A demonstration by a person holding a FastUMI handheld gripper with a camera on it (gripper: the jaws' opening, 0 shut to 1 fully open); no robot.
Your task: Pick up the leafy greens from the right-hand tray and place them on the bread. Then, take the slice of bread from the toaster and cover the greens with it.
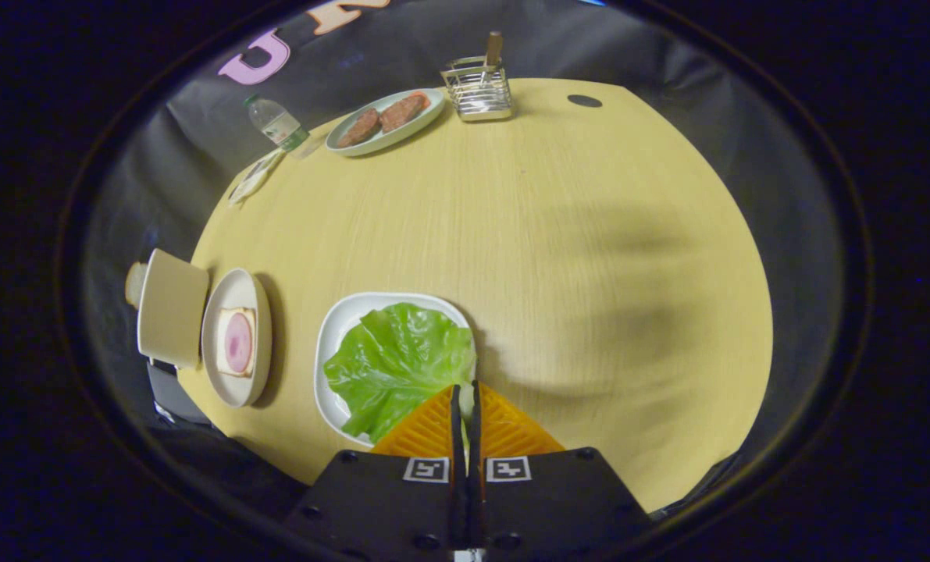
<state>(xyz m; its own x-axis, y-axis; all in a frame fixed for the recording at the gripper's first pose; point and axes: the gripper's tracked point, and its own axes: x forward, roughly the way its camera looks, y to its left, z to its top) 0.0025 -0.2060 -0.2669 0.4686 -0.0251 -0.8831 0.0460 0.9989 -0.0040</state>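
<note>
A green lettuce leaf point(398, 367) lies flat in a white tray point(330, 336) just ahead of my fingers. My gripper point(465, 393) is shut, its fingertips pressed together over the leaf's near right edge and well above it; I see nothing held between them. Left of the tray, a round white plate point(234, 390) carries a slice of bread point(236, 341) with a pink ham round on top. Beyond that plate stands a cream toaster point(172, 308) with a bread slice point(134, 284) sticking out of its far side.
The wooden table point(589, 273) stretches wide to the right of the tray. At the far edge are a plate with two meat patties point(386, 121), a wire holder point(478, 90), a water bottle point(277, 123) and a flat packet point(254, 176).
</note>
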